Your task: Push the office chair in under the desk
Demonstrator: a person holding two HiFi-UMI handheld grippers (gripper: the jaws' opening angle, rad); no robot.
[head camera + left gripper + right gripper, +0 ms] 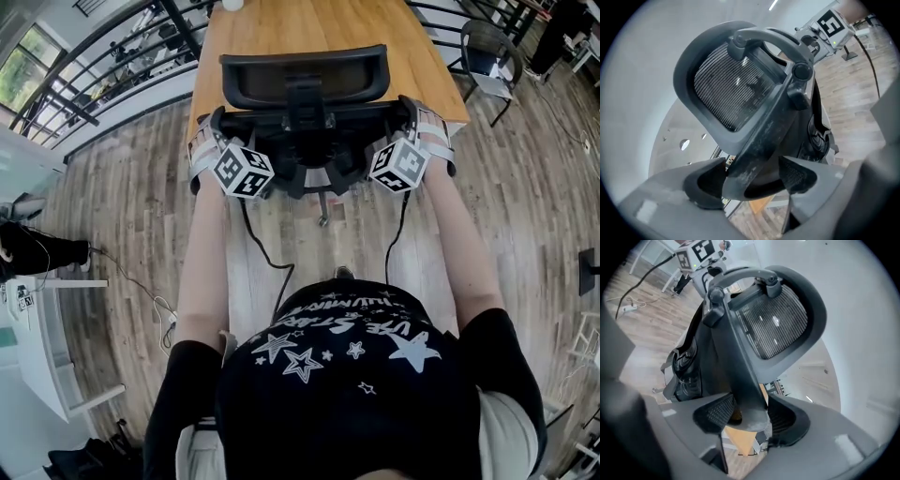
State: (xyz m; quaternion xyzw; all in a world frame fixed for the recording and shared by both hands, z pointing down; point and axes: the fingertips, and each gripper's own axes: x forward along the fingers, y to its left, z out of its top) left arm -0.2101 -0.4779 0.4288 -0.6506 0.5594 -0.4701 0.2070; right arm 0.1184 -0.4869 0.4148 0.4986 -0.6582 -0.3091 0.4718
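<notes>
"Head view first: where does the chair stand?"

"At twelve o'clock from the person, with its back turned to them. The back stands at the near edge of the desk, and the headrest overlaps the wood top. The seat does not show."

"And the two arms?"

"Both reach straight ahead to the back's outer edges, one at nine o'clock of it and the other at three."

"What does the left gripper view give?"

"The left gripper has its jaws spread wide round the back's frame. The frame runs slantwise between the pads, and a sliver of light shows beside one, so there is no squeeze."

"And the right gripper view?"

"The right gripper has its jaws closer together. Its pads press both sides of the frame's edge, pinching it."

"Anything else around?"

"On the plank floor a cable lies at eight o'clock. A second chair stands at one o'clock, beside the desk's far corner."
</notes>
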